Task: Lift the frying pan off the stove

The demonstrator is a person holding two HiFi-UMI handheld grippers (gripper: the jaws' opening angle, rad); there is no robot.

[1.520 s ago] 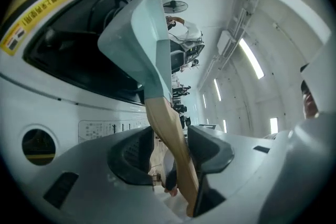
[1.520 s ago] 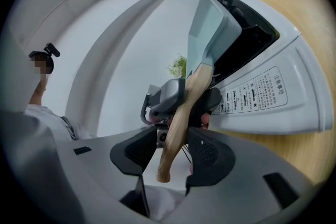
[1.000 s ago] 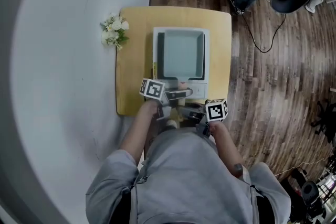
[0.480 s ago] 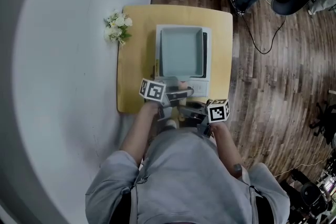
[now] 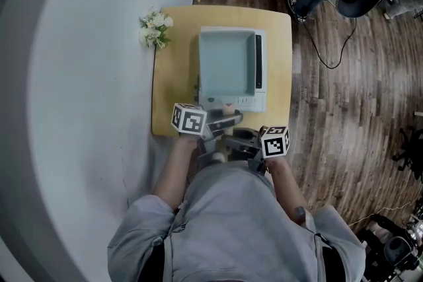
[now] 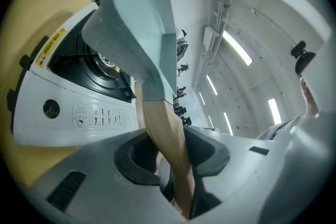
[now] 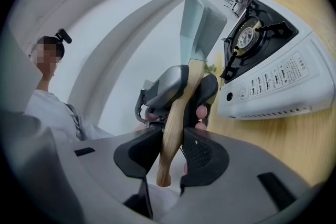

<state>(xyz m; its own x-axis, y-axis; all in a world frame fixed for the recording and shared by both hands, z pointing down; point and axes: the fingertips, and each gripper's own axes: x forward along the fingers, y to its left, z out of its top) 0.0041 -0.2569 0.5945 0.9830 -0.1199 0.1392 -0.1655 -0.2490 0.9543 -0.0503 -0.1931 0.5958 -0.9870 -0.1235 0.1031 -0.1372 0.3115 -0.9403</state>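
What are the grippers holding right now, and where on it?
Both grip the wooden handle of the frying pan: the left gripper nearer the pan body, the right gripper at the handle's free end.

No word or number can be read anywhere. The stove [image 6: 63, 107] carries a yellow label [image 6: 50, 47] with red print along its side, and rows of small grey print on its white control panel [image 6: 100, 115]; both are too small and blurred to make out. The left cube [image 5: 190, 120] and the right cube [image 5: 275, 142] bear black-and-white square markers, which are patterns, not letters.
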